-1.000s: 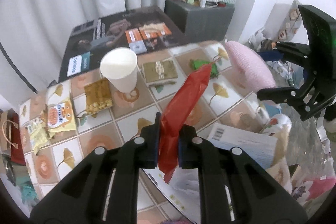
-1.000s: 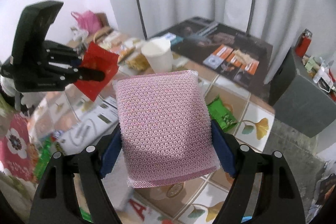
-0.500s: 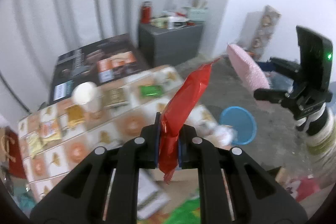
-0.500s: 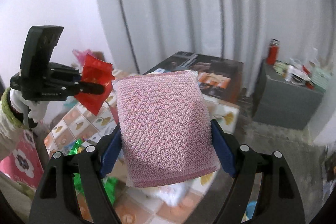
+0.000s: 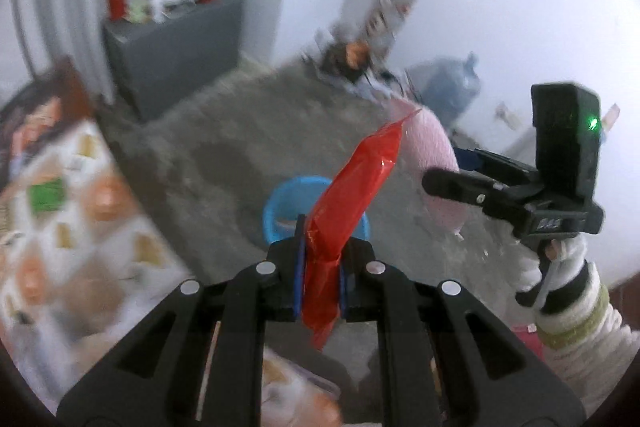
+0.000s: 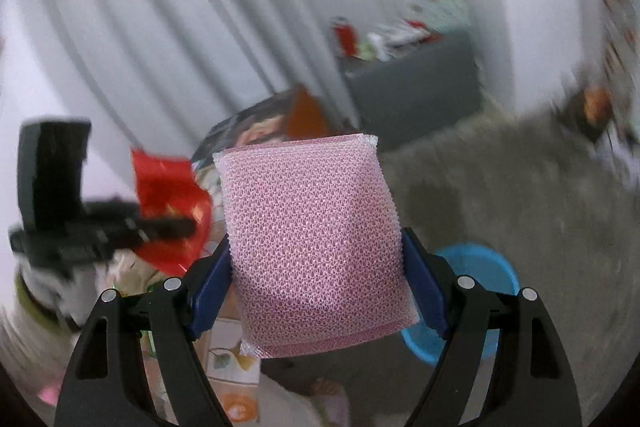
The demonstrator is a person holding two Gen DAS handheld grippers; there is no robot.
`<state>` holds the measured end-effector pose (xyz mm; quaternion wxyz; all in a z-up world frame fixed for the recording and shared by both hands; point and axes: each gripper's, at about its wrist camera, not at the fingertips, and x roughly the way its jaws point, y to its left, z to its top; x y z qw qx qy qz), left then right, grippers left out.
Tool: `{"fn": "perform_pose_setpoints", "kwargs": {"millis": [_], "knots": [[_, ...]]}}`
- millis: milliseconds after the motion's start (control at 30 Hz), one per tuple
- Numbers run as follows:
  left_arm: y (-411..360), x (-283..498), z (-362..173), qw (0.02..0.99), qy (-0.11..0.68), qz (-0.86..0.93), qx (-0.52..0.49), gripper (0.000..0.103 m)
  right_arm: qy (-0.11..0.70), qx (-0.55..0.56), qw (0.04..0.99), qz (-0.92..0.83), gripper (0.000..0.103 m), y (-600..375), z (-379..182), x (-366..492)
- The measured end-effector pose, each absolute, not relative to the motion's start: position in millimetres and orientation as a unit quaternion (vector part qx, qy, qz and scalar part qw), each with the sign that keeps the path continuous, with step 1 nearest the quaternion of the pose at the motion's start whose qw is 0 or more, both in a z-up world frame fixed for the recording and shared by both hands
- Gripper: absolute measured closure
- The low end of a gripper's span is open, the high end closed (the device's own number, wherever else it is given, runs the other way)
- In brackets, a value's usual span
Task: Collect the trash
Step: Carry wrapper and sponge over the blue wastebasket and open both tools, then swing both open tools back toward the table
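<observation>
Grey concrete floor [image 5: 224, 147] fills most of the left wrist view now, with the tiled table [image 5: 72, 227] shoved off to the left edge; a second ago that table and its paper cup sat dead centre, so both cameras have swung away from it toward the open room. The blue bin [image 5: 286, 201] on the floor, which only came into sight half a second back, now sits right behind the left gripper [image 5: 320, 281]. That gripper's fingers are clamped tight on the red wrapper [image 5: 352, 195], same as before, and the wrapper pokes up and forward over the bin. The right gripper [image 6: 316, 283] is still squeezed on the pink mesh sponge [image 6: 312, 247], jaws spread about as wide as the sponge itself. In its view the bin [image 6: 486, 267] shows low right, past the sponge. The grey cabinet [image 6: 416, 83] and curtains [image 6: 168, 35] are blurry.
</observation>
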<state>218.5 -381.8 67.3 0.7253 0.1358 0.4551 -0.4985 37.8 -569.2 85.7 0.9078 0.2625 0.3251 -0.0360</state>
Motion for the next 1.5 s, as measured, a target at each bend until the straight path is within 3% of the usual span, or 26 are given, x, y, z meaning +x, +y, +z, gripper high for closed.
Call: {"fn": "perform_pose_setpoints", "kwargs": {"millis": [400,467,500,667,900,1200,1500], "knots": [[-517.9,218.9,-116.8,0.665,0.571,-0.443,0.187,0.09,0.354,0.478,0.789,-0.157,0.022,-666.9,-75.3,36.0],[-527.0,223.8,-138.0,0.671,0.571,-0.436,0.184,0.072,0.353,0.506,0.767,-0.174,0.02,-678.1,-104.2,35.8],[-527.3,227.8,-143.7,0.676,0.57,-0.432,0.18,0.055,0.357,0.514,0.758,-0.184,0.019,-680.5,-115.8,40.2],[-522.6,238.5,-167.4,0.683,0.587,-0.412,0.138,0.047,0.385,0.528,0.727,-0.211,0.019,-678.6,-164.2,41.7],[-506.3,246.7,-157.9,0.696,0.574,-0.414,0.122,0.046,0.373,0.528,0.731,-0.22,0.019,-667.4,-162.7,30.9],[-467.8,221.9,-67.9,0.714,0.508,-0.477,0.06,0.042,0.312,0.451,0.797,-0.255,0.019,-600.3,-97.5,-23.9],[-383.1,170.9,26.8,0.752,0.414,-0.512,0.038,0.029,0.263,0.3,0.872,-0.283,0.013,-505.4,-7.2,-49.6]]}}
